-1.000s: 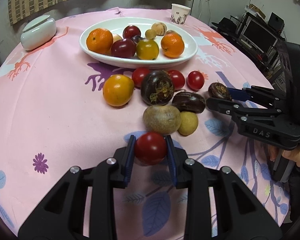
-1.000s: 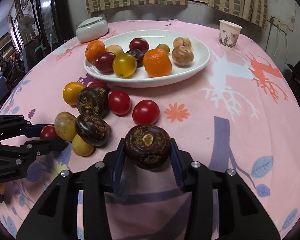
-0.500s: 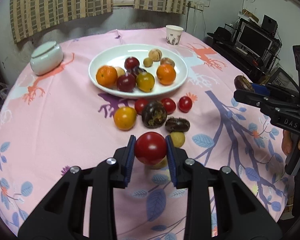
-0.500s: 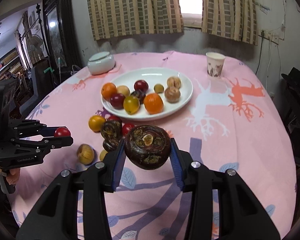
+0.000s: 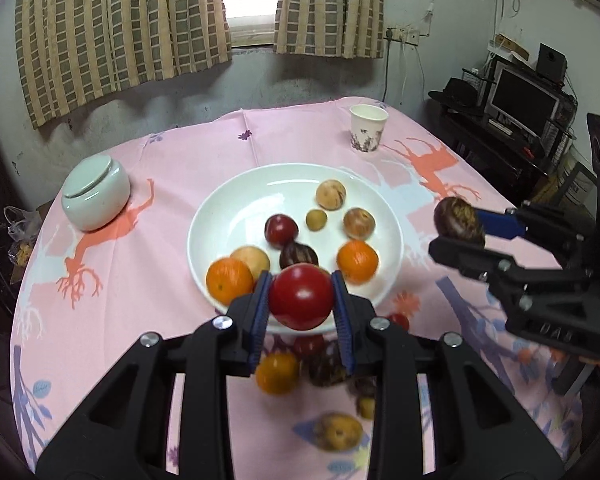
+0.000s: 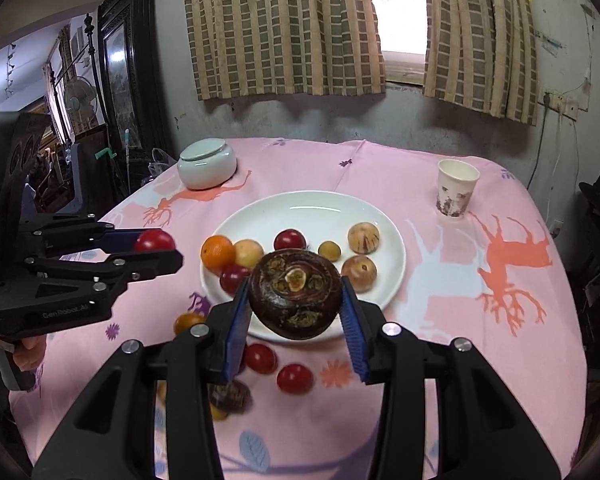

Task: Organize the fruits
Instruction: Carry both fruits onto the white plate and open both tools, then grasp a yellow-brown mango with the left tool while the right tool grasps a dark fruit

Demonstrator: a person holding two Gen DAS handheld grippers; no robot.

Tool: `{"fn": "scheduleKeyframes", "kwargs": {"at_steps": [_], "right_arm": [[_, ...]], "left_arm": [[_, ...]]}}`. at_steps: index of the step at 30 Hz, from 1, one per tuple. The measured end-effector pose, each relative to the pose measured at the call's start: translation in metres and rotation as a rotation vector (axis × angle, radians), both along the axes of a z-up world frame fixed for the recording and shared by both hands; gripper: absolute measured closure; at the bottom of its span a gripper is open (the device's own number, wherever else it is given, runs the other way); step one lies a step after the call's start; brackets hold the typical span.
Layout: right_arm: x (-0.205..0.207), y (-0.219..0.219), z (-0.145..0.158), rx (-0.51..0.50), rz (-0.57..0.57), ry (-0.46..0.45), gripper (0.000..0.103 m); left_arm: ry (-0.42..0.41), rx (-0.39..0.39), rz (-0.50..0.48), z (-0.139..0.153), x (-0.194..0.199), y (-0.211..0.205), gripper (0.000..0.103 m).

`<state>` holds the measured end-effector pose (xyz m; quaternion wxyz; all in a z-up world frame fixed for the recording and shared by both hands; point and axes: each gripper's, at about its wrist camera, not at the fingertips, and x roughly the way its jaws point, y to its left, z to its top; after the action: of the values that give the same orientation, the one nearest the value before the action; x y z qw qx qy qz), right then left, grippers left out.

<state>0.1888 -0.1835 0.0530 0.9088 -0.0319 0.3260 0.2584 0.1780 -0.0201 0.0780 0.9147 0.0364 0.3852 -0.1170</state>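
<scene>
My left gripper is shut on a red tomato, held in the air over the near rim of the white plate. My right gripper is shut on a dark brown mangosteen, also raised above the plate's near edge. Each gripper shows in the other's view: the right gripper at the right with the mangosteen, the left gripper at the left with the tomato. The plate holds oranges, plums and tan fruits. Loose fruits lie on the cloth below the grippers.
A pink tablecloth covers the round table. A white lidded jar stands at the back left and a paper cup at the back right. A hand holds the left gripper's handle. Furniture and a monitor stand beyond the table.
Both grippers have risen with their fruits from the cloth to well above the table. The plate and the loose fruits now look smaller and lower in both views.
</scene>
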Motion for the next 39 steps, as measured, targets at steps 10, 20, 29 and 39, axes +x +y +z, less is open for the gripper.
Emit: {"fn": "scheduleKeyframes", "kwargs": {"at_steps": [10, 20, 29, 39], "right_arm": [[0.066, 0.021, -0.042, -0.028, -0.021, 0.072, 0.06], [0.094, 0.032, -0.069, -0.016, -0.055, 0.141, 0.058], [0.055, -0.001, -0.043, 0.008, -0.103, 0.08, 0.039], [-0.005, -0.042, -0.03, 0.129, -0.125, 0.146, 0.035]], "left_arm": [[0.093, 0.009, 0.034, -0.048, 0.076, -0.004, 0.073], [0.097, 0.057, 0.134, -0.065, 0.098, 0.002, 0.043], [0.023, 0.041, 0.122, -0.031, 0.059, 0.013, 0.034], [0.015, 0.028, 0.087, -0.025, -0.028, 0.011, 0.028]]}}
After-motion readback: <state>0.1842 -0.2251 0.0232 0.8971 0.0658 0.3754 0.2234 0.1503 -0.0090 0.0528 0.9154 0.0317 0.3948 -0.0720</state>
